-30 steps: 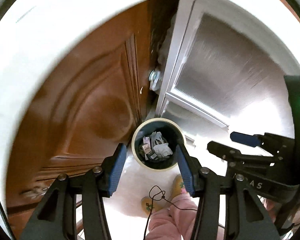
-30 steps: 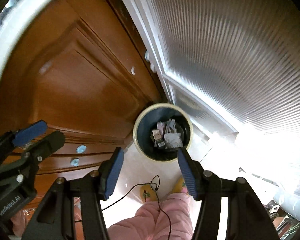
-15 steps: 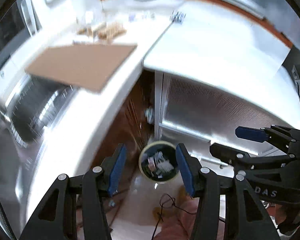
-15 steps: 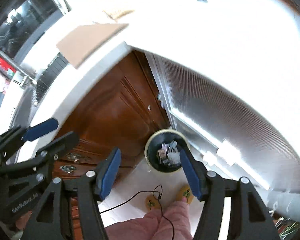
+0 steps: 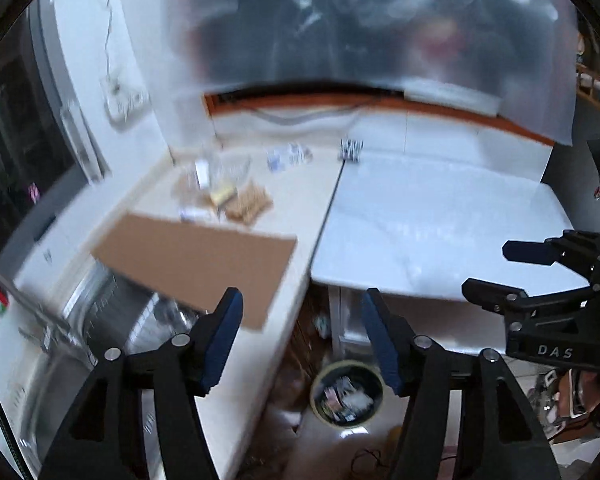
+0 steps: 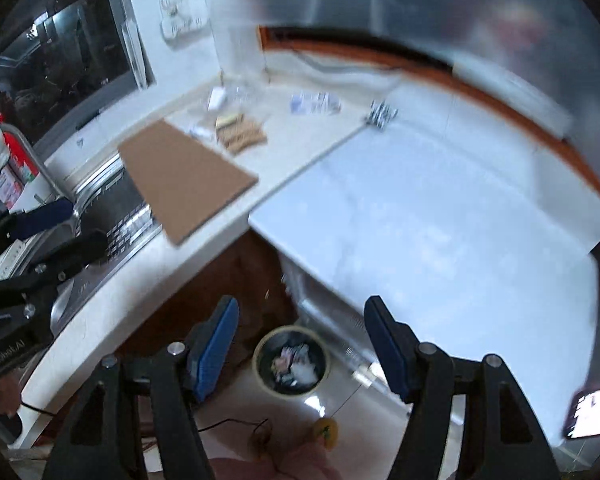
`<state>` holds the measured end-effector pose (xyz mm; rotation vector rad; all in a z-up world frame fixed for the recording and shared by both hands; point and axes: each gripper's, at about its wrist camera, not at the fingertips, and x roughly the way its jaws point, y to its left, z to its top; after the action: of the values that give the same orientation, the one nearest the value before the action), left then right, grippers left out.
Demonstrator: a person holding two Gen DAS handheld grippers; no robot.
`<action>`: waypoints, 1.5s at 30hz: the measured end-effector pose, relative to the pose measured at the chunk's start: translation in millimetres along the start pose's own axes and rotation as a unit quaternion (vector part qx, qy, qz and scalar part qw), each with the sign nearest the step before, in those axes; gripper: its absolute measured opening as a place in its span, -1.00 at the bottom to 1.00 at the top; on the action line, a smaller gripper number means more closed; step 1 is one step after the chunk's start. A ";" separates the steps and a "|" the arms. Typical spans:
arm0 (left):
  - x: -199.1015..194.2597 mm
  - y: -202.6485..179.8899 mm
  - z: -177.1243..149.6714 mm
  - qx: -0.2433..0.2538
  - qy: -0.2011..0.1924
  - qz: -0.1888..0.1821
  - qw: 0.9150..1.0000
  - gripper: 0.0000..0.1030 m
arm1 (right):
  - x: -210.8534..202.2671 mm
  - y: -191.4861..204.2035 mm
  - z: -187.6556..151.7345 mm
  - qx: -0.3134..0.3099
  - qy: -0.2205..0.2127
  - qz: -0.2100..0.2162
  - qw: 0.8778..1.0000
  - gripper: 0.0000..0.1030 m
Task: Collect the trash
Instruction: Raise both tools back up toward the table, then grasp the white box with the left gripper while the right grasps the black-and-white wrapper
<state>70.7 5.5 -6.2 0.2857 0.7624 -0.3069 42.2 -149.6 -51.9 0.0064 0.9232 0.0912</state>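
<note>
Now both grippers are empty: the left gripper (image 5: 302,340) has just been opening, with nothing between its pads, and the right gripper (image 6: 300,344) stands apart too. The bin (image 6: 292,364) on the floor already holds scraps. More trash (image 6: 240,130), wrappers and packets, lies on the tabletop (image 6: 300,148) by the far wall, beyond the cardboard (image 6: 184,184). This looks like the reach back for another piece; next, one gripper must come down over a wrapper and close.

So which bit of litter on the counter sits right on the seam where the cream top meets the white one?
The small black-and-white patterned packet. It lies at the far end of that seam, while the blue-and-white wrappers and the brown crackers sit on the cream counter.
</note>
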 end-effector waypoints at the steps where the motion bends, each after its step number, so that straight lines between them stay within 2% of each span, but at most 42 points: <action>1: -4.1 1.0 8.1 0.007 -0.010 0.000 1.000 0.29 | -8.0 -1.7 7.0 -0.001 -0.012 -0.004 1.000 0.28; 6: -21.6 1.0 40.8 0.031 -0.043 0.006 0.999 0.39 | -31.2 -9.1 32.4 0.002 -0.055 -0.027 0.998 0.28; 10: -14.2 6.7 66.2 0.038 -0.043 0.004 0.998 0.43 | -31.4 -21.3 50.3 0.018 -0.058 -0.031 0.998 0.28; 15: 20.4 17.3 95.7 0.050 -0.034 0.022 0.998 0.43 | -6.9 -43.8 77.3 0.029 -0.045 -0.028 0.998 0.28; 19: 72.3 26.2 125.7 0.065 -0.014 0.029 0.997 0.43 | 33.8 -70.9 108.4 0.038 -0.030 -0.011 0.999 0.28; 24: 156.8 31.9 169.6 0.078 0.034 0.024 0.996 0.43 | 97.2 -106.6 150.5 0.059 -0.011 0.023 0.998 0.28; 33: 330.0 10.9 233.7 0.167 0.094 0.038 0.981 0.43 | 214.9 -162.6 212.4 0.121 0.008 0.064 0.991 0.28; 40: 430.9 1.6 245.2 0.204 0.148 0.035 0.967 0.43 | 292.2 -177.2 237.3 0.168 0.010 0.075 0.983 0.28; 45: 483.5 8.1 248.6 0.201 0.188 0.027 0.961 0.43 | 324.2 -180.0 246.2 0.181 0.008 0.075 0.981 0.28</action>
<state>560.2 -157.7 -177.5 0.7630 1.0637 -0.3604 446.3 -294.3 -169.4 0.4140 0.9451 0.0631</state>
